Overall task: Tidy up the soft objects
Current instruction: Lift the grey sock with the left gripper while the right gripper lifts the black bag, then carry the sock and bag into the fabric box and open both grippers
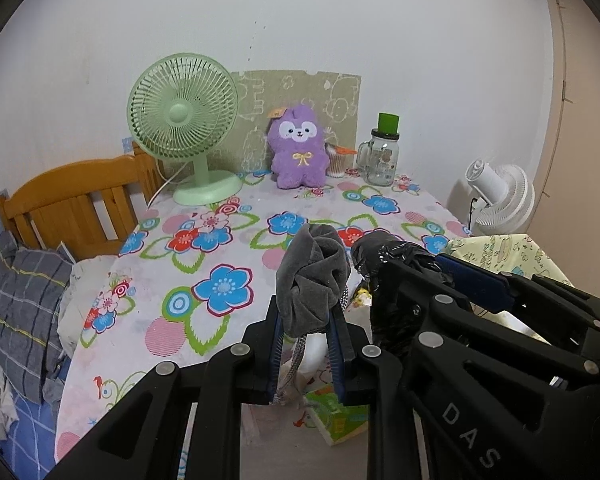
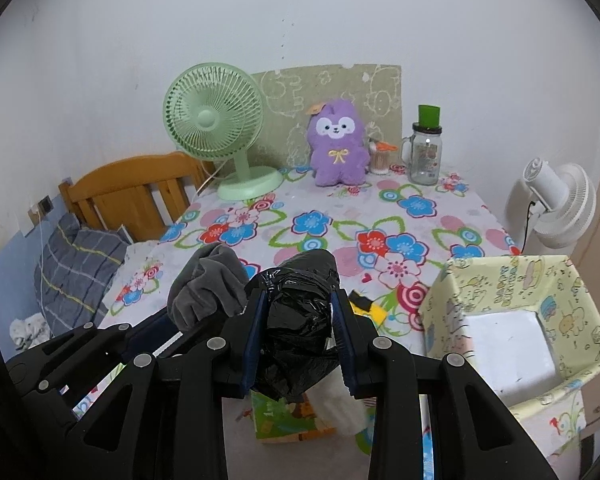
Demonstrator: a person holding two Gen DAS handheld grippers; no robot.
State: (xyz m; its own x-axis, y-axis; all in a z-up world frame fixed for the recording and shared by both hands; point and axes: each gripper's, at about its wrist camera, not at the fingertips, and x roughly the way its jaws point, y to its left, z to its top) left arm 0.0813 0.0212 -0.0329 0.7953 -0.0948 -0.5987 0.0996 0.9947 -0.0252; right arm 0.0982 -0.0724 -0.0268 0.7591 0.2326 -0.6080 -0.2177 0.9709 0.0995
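Observation:
My left gripper (image 1: pixel 306 314) is shut on a crumpled grey velvet cloth (image 1: pixel 314 276), which bulges up past the fingertips above the flowered tablecloth (image 1: pixel 220 248). Beside it on the right, my right gripper (image 2: pixel 300 308) is shut on a wad of black plastic bag (image 2: pixel 300 328). The two grippers are close together and raised off the table. An open box (image 2: pixel 516 292) covered in pale yellow cartoon paper stands at the table's right front, with a white bottom showing. A purple plush toy (image 2: pixel 338 144) sits upright at the back of the table.
At the back stand a green desk fan (image 2: pixel 216 120), a glass jar (image 2: pixel 424 156) with a green cap and a cotton-swab pot (image 2: pixel 380 162). A green book (image 2: pixel 284 416) and something white and fluffy lie under the grippers. A wooden bed headboard (image 1: pixel 72 200) and pillow are left, a white fan (image 2: pixel 556 200) right.

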